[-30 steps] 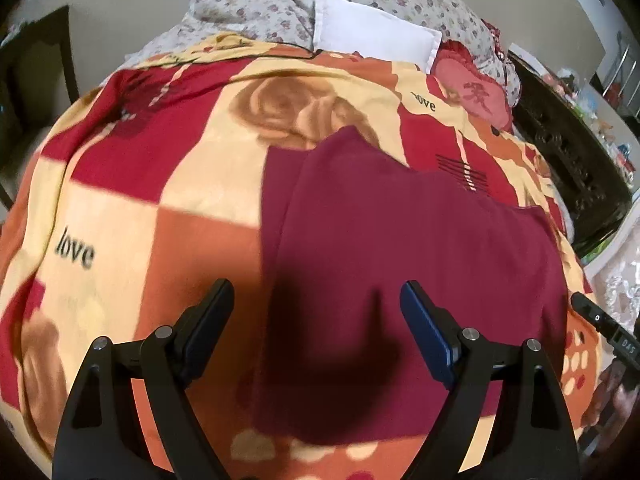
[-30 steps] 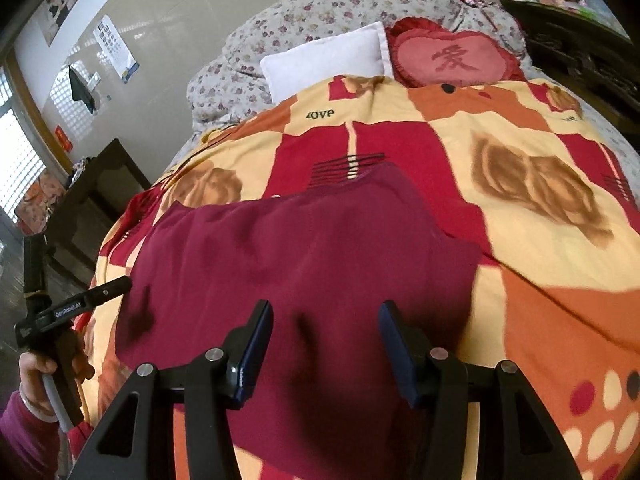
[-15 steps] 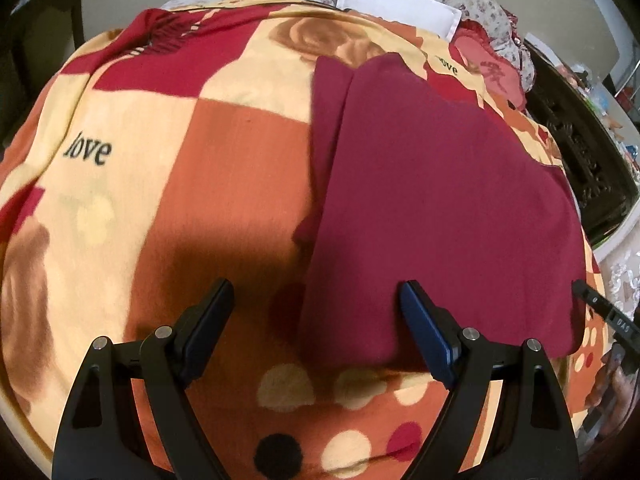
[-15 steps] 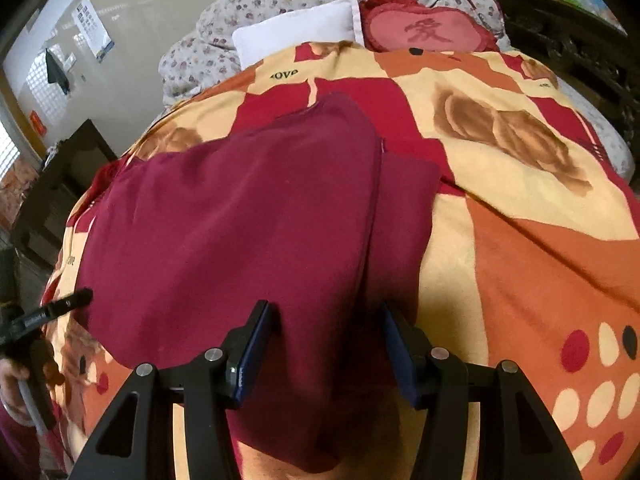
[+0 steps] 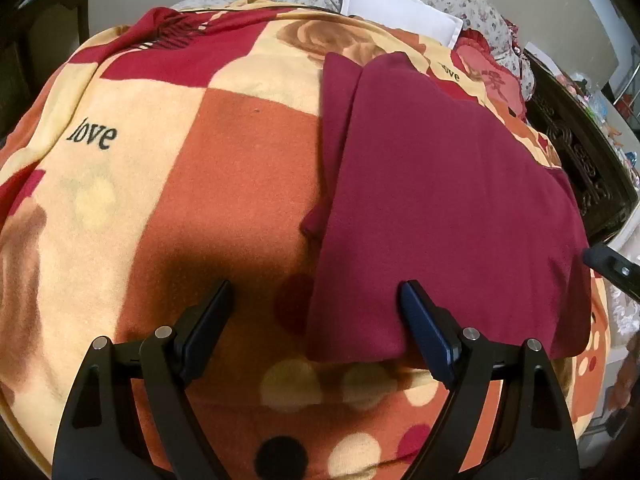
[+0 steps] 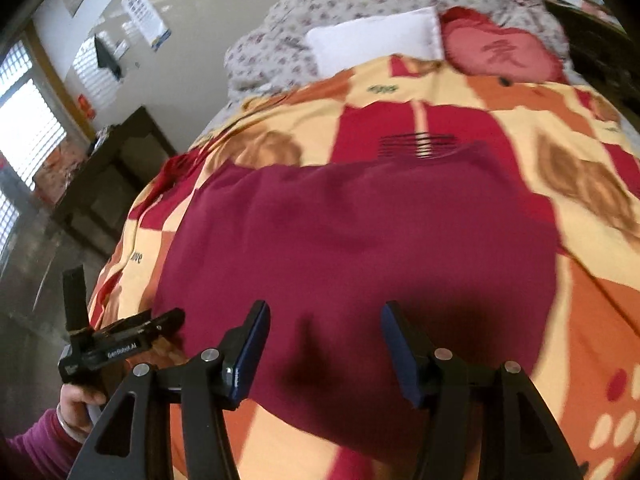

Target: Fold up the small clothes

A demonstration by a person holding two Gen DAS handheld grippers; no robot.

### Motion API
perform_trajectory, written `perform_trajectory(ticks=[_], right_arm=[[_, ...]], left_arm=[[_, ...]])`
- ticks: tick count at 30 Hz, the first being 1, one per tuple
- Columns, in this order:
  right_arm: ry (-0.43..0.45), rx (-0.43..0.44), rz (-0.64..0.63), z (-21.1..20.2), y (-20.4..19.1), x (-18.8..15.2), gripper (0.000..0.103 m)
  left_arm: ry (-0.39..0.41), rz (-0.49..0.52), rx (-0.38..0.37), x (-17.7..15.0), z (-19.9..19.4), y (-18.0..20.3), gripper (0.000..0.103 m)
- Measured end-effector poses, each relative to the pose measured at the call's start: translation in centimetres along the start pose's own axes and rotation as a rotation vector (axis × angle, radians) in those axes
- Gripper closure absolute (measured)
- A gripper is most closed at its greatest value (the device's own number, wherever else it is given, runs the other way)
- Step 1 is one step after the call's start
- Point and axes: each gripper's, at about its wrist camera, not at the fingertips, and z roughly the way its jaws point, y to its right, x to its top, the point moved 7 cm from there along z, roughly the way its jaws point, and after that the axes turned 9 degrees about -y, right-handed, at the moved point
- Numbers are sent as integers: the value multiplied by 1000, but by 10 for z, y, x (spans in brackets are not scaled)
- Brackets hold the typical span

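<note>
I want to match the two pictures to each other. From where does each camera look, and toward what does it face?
Left wrist: sits on the left gripper, above the blanket at the garment left edge, facing the pillow; open fingers show, the right gripper's tip at the right border.
Right wrist: sits on the right gripper, over the garment's near part, facing the pillow; open fingers show, also the left hand holding its gripper.
Shared: garment, blanket, pillow, red cushion.
</note>
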Motion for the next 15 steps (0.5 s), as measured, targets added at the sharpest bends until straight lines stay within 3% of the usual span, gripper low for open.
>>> perform_trajectory(ticks=[10,13,15], right_arm=[[-117,24,-93,76,-57,32,46],[-172,19,-83,95,-63,41,37],[-166,24,-90,92,-71,48,37]], left_arm=[[9,-6,-29,3,2,-2,16],[20,-12,-56,3,2,-4,16],[32,-23,-94,2,0,-6,16]])
